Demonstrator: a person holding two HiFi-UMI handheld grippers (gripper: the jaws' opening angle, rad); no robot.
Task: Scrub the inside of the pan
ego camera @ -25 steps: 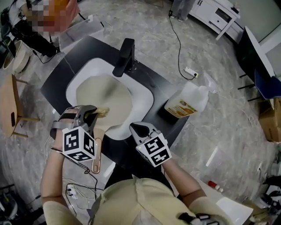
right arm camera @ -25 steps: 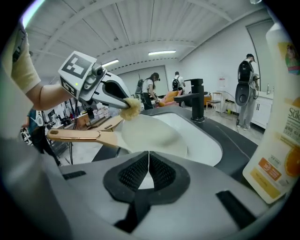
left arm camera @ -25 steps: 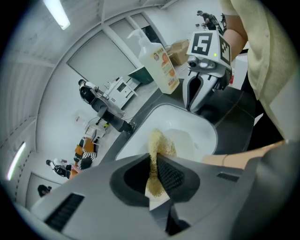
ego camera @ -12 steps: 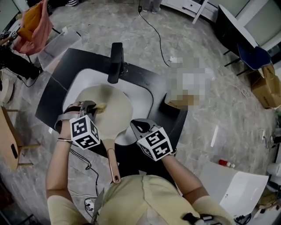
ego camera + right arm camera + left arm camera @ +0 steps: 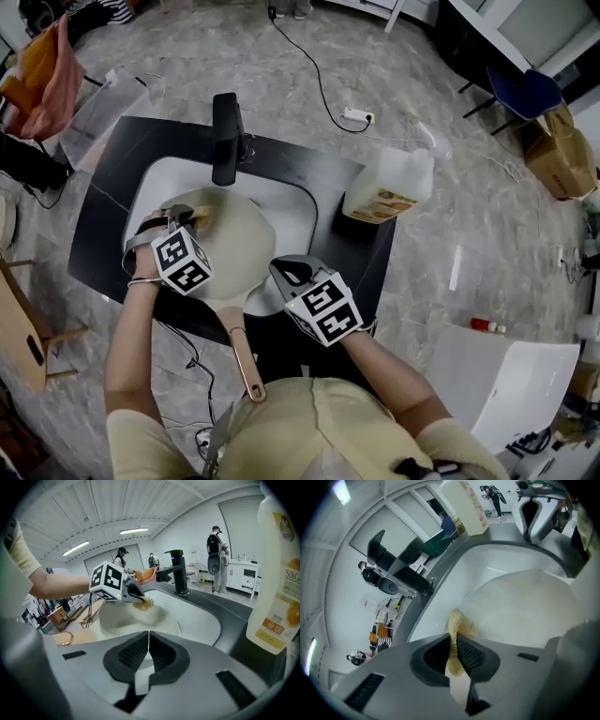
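- The cream pan (image 5: 239, 248) lay in the white sink (image 5: 302, 214), handle toward the person.
- The left gripper (image 5: 184, 217) reached over its far left side, a yellowish sponge (image 5: 202, 217) at its tip.
- The right gripper (image 5: 289, 272) hovered by the sink's near right corner.

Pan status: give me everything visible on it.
The pan is round and shallow, cream-coloured inside, matte-looking. It lies open side up in the white sink. Its long tan handle, with a loop at the end, sticks out past the dark counter's near edge. The left claw holds a yellow sponge on its inside, near the rim.
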